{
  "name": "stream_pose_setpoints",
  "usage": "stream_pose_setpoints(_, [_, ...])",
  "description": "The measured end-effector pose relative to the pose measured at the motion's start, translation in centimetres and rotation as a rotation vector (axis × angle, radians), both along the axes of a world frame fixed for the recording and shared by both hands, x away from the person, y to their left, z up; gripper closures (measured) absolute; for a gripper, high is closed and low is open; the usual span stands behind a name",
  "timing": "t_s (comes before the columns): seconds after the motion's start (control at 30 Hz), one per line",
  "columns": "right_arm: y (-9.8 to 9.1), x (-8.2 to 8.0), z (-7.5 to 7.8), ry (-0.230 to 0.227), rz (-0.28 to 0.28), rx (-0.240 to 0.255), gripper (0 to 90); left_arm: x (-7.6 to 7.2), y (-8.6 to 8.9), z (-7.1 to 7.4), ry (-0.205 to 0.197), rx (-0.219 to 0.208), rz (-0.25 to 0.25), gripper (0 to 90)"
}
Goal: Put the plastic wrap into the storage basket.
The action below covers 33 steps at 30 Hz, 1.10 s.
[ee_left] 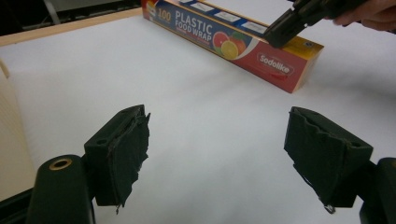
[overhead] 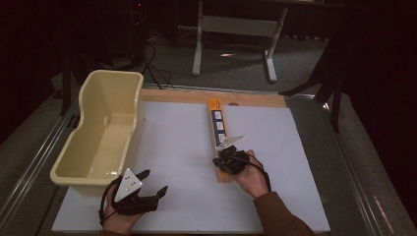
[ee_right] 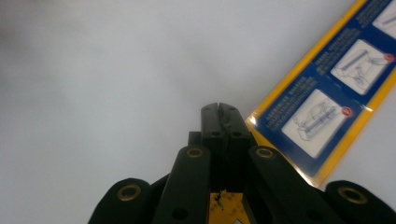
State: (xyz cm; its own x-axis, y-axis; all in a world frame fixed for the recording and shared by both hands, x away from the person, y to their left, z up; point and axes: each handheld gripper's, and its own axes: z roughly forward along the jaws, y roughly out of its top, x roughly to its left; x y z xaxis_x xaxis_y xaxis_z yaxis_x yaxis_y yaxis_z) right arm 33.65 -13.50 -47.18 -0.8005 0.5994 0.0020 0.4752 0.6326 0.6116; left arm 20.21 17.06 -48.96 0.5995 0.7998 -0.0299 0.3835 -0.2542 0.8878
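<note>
Tongs over a white board, a box of plastic food wrap lying under the right pair.

The right tongs point(overhead: 227, 160) are clenched tight, jaws pressed together with nothing between them, hovering over the near end of the long box point(overhead: 219, 132); whether they touch it I cannot tell. The left tongs point(overhead: 150, 187) are released, jaws spread wide and empty above the white board point(overhead: 177, 147), well apart from the box, which lies ahead and to their right. A cream plastic tub point(overhead: 105, 128) stands just beyond them to their left.
</note>
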Motion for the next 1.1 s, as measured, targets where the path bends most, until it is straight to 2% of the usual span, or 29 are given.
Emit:
stream_pose_setpoints(0.07, [-0.7, 0.2, -0.1, 0.030, -0.013, 0.048, 89.8, 0.0, 0.0, 0.0, -0.001, 0.001, 0.001, 21.7])
stream_pose_setpoints(0.13, [-1.1, 0.2, 0.0, 0.020, -0.023, 0.039, 88.8, 0.1, 0.0, 0.0, 0.000, -0.001, 0.001, 21.7])
stream_pose_setpoints(0.23, [-1.2, 0.6, 0.1, 0.011, -0.041, 0.052, 75.1, 0.0, 0.0, 0.0, 0.000, 0.001, -0.001, 21.7])
stream_pose_setpoints(0.33, [-1.3, 1.4, 0.4, -0.030, -0.115, 0.083, 54.7, 0.0, 0.0, 0.0, -0.001, -0.001, 0.000, 21.8])
stream_pose_setpoints(0.43, [-1.1, 2.6, 0.6, -0.070, -0.200, 0.092, 43.2, 0.0, 0.0, 0.0, -0.002, -0.003, 0.000, 21.7])
stream_pose_setpoints(0.53, [-0.5, 3.9, 0.4, -0.106, -0.289, 0.070, 28.7, 0.0, 0.0, 0.0, -0.001, -0.003, -0.001, 21.7])
stream_pose_setpoints(0.67, [0.8, 5.6, -0.7, -0.105, -0.370, 0.026, 15.4, 0.0, 0.1, 0.0, -0.002, -0.003, -0.001, 21.7])
stream_pose_setpoints(0.77, [1.5, 6.7, -1.6, -0.066, -0.387, -0.006, 15.8, 0.0, 0.1, 0.0, -0.002, -0.005, -0.001, 21.7])
stream_pose_setpoints(0.87, [1.7, 7.5, -2.7, -0.012, -0.421, -0.049, 22.1, 0.0, 0.1, 0.1, -0.004, -0.009, -0.001, 21.7])
stream_pose_setpoints(0.93, [1.4, 7.7, -3.0, 0.051, -0.437, -0.025, 23.6, -0.1, 0.2, 0.1, -0.004, -0.008, -0.001, 21.7])
stream_pose_setpoints(1.0, [1.3, 7.6, -2.8, 0.079, -0.476, -0.023, 27.8, -0.1, 0.2, 0.1, -0.003, -0.008, 0.001, 21.7])
stream_pose_setpoints(1.1, [0.9, 6.9, -2.6, 0.098, -0.500, -0.043, 31.5, -0.1, 0.2, 0.1, -0.004, -0.008, 0.000, 21.6])
